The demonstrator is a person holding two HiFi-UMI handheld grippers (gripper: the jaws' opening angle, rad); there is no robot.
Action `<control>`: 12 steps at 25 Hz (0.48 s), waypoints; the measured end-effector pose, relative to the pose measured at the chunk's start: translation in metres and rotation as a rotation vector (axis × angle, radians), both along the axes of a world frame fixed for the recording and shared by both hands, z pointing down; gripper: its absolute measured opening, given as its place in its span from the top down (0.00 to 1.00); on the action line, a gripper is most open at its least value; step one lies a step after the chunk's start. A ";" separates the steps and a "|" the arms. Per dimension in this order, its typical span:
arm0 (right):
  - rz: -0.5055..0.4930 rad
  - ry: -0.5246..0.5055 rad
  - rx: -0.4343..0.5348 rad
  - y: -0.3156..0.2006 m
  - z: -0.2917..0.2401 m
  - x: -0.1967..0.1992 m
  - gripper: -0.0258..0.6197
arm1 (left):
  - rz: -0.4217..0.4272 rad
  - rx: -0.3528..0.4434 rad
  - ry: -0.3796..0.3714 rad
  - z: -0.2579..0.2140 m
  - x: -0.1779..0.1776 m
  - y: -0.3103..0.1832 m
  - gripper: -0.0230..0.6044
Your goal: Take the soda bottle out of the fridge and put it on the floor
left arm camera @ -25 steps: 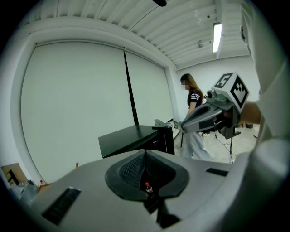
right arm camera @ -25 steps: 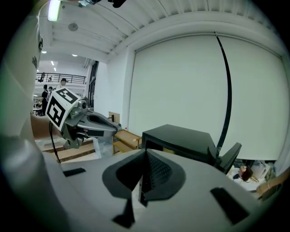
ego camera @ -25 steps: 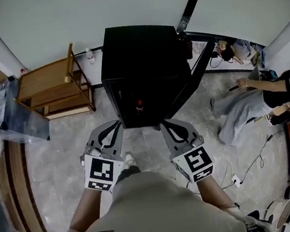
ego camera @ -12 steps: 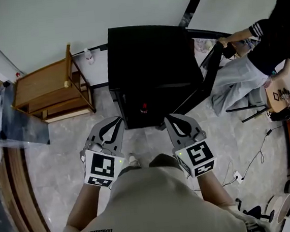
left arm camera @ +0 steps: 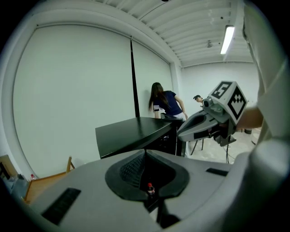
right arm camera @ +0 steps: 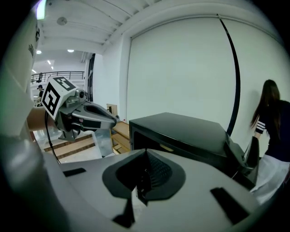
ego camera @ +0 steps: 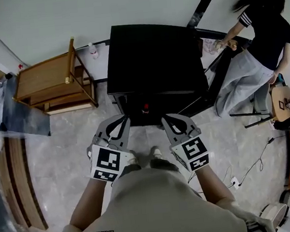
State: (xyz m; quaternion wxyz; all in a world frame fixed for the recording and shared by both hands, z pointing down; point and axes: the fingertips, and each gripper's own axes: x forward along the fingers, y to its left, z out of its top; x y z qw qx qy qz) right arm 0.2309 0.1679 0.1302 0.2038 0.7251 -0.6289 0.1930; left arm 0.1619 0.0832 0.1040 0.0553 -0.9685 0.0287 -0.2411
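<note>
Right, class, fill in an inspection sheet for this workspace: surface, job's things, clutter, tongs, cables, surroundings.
Surface: pale marbled floor.
Job's things: soda bottle upright inside the black fridge, door open.
Clutter: wooden rack left of the fridge; small bottle by the wall; plastic-wrapped bundle far left.
Grippers: left tongs and right tongs both shut, empty, pointing at the fridge opening.
Cables: black cable on the floor at right.
Surroundings: white wall behind; a person standing right of the fridge.

Wooden rack [ego camera: 55, 88] at left, small pale bottle [ego camera: 94, 51] beside it, person [ego camera: 255, 46] in dark top at right
</note>
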 end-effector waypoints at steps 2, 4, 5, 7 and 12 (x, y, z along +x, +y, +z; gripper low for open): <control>-0.011 -0.001 -0.006 -0.005 0.010 0.008 0.96 | -0.017 -0.001 -0.019 0.009 0.005 0.000 0.95; -0.021 -0.001 0.001 -0.012 0.020 0.016 0.96 | -0.037 -0.012 -0.033 0.019 0.009 -0.002 0.95; -0.025 -0.002 -0.005 -0.015 0.028 0.019 0.96 | -0.046 -0.018 -0.040 0.024 0.011 -0.003 0.95; -0.035 -0.022 -0.030 -0.020 0.046 0.024 0.96 | -0.063 -0.024 -0.056 0.035 0.013 -0.008 0.95; -0.072 -0.100 -0.065 -0.040 0.083 0.026 0.96 | -0.109 -0.053 -0.033 0.054 0.019 -0.021 0.95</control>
